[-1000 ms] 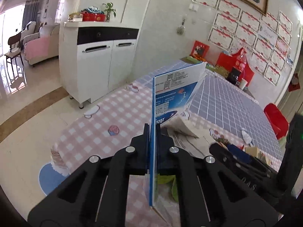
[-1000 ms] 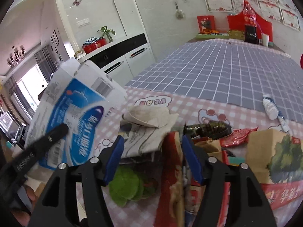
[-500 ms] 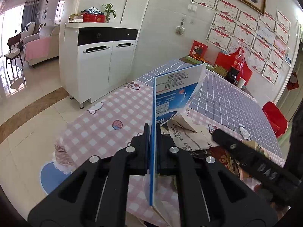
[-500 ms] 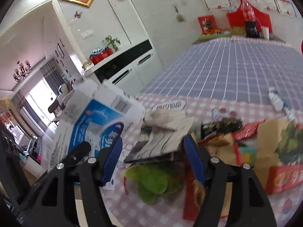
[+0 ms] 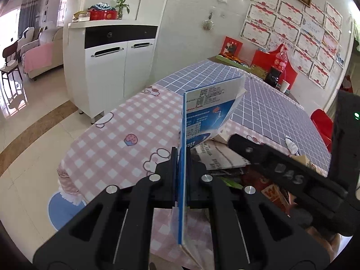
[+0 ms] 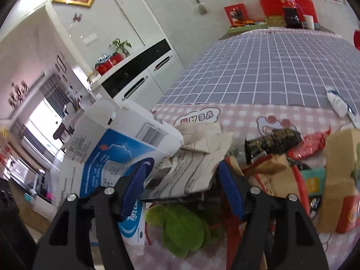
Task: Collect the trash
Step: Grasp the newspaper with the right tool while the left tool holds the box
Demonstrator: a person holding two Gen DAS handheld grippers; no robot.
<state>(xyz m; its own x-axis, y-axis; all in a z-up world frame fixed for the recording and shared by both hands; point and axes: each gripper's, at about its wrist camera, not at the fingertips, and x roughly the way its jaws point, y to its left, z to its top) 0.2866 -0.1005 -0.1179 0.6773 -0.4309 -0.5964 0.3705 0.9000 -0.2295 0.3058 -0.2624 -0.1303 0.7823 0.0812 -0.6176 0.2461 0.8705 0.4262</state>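
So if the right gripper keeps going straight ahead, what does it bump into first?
Probably the crumpled newspaper. The open right gripper points down at the trash pile, and the paper lies between its fingers; the green leaf sits below, nearer the camera. Depth is uncertain.

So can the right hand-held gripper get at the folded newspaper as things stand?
Probably yes. The right hand-held gripper is open, and the newspaper lies on top of the pile between its fingers. The blue-and-white carton clamped in the left hand-held gripper crowds one finger but doesn't cover the paper.

Bright daylight indoors, blown-out window (image 6: pixel 42 121) at left, glare on glossy floor (image 5: pixel 27 112), fisheye bending and dark corners, slight motion blur at right-view edges
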